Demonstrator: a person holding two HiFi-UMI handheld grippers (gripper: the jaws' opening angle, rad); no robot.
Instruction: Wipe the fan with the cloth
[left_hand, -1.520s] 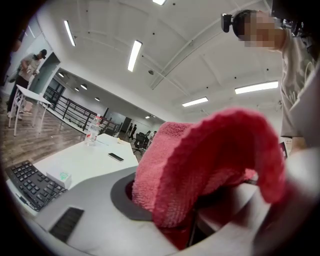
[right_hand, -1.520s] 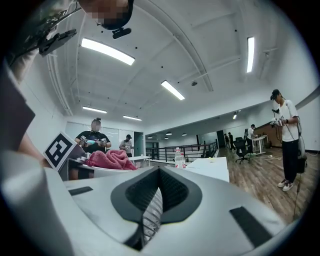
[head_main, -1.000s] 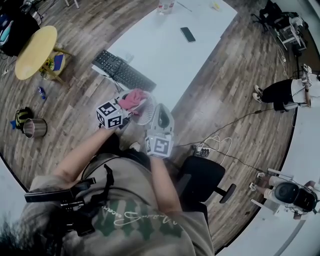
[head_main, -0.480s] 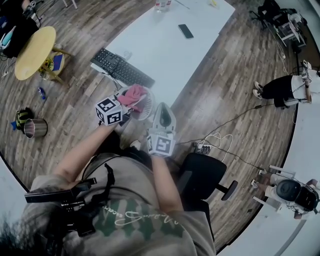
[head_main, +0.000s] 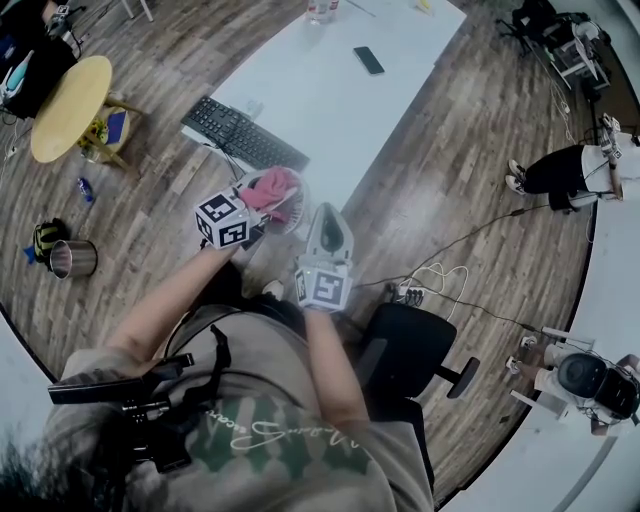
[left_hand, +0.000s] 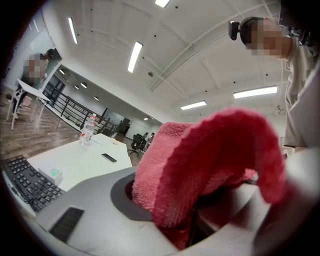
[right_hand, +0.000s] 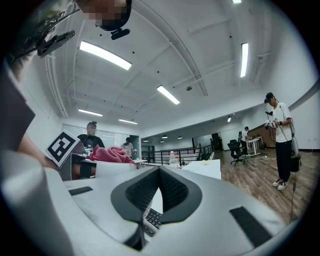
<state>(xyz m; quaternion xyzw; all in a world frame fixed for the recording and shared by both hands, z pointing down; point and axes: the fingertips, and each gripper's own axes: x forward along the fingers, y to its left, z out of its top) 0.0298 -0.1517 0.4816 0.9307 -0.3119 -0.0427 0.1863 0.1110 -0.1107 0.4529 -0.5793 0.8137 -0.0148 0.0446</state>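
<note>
between left gripper (left_hand: 196, 202) fingers (left_hand: 85, 202) sits the clamped cloth (left_hand: 210, 150).

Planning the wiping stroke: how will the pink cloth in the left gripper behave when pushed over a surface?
Probably floppy: the pink cloth drapes and folds over the left gripper instead of holding shape. Its looped, towel-like weave suggests it drags rather than slides. Likely light for its bulk, being loosely bunched.

An open office: white desk (head_main: 330, 110) with keyboard (head_main: 243, 138), swivel chair (head_main: 405, 348), strip ceiling lights (right_hand: 105, 55).
</note>
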